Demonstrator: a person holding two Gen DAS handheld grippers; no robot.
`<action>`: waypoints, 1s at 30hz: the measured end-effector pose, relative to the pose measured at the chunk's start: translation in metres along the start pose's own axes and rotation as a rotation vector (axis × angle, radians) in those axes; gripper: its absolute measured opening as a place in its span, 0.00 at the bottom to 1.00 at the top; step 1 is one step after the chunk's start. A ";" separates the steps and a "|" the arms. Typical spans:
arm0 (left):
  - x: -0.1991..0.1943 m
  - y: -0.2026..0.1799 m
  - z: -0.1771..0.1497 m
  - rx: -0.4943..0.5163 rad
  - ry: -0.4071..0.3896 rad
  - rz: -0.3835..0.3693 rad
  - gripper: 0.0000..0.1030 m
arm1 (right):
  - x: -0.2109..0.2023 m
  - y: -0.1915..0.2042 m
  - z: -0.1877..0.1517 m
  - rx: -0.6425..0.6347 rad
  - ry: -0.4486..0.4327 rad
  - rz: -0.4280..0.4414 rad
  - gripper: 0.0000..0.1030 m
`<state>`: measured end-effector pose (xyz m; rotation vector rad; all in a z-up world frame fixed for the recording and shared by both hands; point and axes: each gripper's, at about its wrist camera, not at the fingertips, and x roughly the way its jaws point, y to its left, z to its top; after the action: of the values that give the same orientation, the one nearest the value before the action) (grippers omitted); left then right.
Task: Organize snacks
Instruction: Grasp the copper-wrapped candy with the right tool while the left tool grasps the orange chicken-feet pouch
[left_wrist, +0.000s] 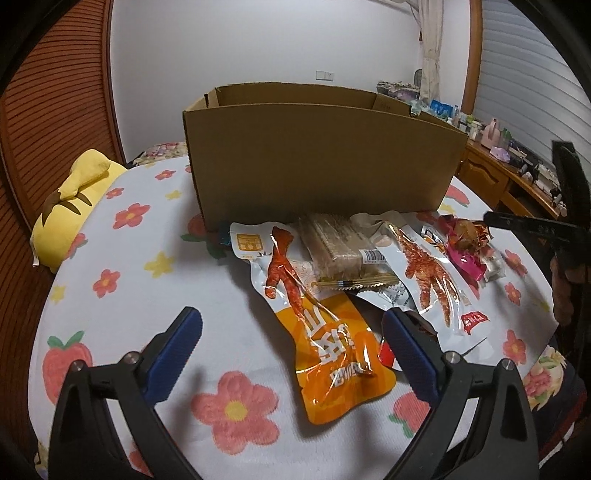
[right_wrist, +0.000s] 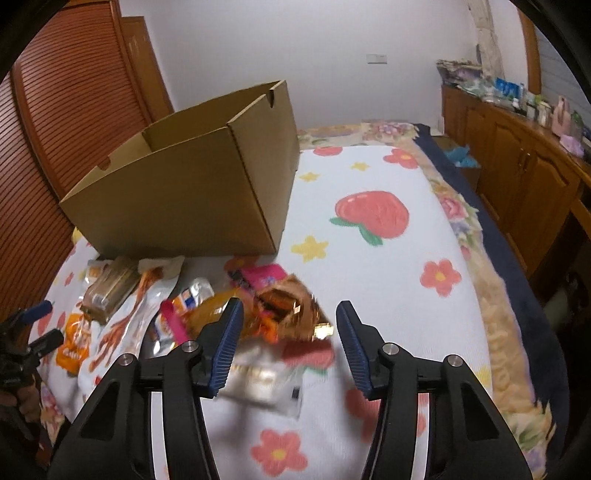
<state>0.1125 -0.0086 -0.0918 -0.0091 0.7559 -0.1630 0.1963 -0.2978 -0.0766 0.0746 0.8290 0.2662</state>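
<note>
- Right now the right claw (right_wrist: 288, 325) hangs over the near end of a heap of snack packets on the flowered bedspread (right_wrist: 388, 295), its blue pads about half spread and not pressing on anything.
- Between and just ahead of those pads sits a crinkly gold-and-orange foil packet (right_wrist: 291, 306), lying on a pale pouch (right_wrist: 258, 380); the view is blurred there, so I cannot tell whether a pad brushes the foil.
- Meanwhile the left claw (left_wrist: 291, 325) is spread wide above the orange chicken-foot packet (left_wrist: 332, 354), holding nothing.
- Beyond it lie a clear pack of wafers (left_wrist: 336, 247), a second chicken-foot packet (left_wrist: 432, 284) and a pink wrapper (left_wrist: 465, 258), all just in front of the open cardboard box (left_wrist: 317, 162), which stands on the bed.
- As I judge it, the step is picking one packet off the heap for the box.
- Doing it well likely means lowering the right claw so both pads straddle the foil packet's bunched top, not the pouch beneath.
- Foil like that is slippery and springy, so a bite well in from the edge should hold better than a pinch at the tip.
- Lifting straight up first would keep neighbours from dragging along.
- The box wall is tall, so the packet should clear the rim before release.
- Keeping the left claw over its own packet avoids the two crossing.
</note>
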 end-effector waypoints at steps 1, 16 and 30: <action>0.001 0.000 0.000 0.001 0.003 -0.001 0.95 | 0.003 -0.001 0.003 -0.008 0.010 -0.007 0.49; 0.022 0.003 0.008 -0.022 0.068 -0.042 0.92 | 0.038 -0.003 0.009 -0.088 0.169 0.000 0.24; 0.045 0.000 0.014 -0.008 0.169 -0.017 0.87 | 0.012 0.010 -0.022 -0.110 0.048 -0.043 0.19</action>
<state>0.1546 -0.0162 -0.1123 -0.0089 0.9253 -0.1782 0.1859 -0.2854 -0.0986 -0.0532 0.8611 0.2736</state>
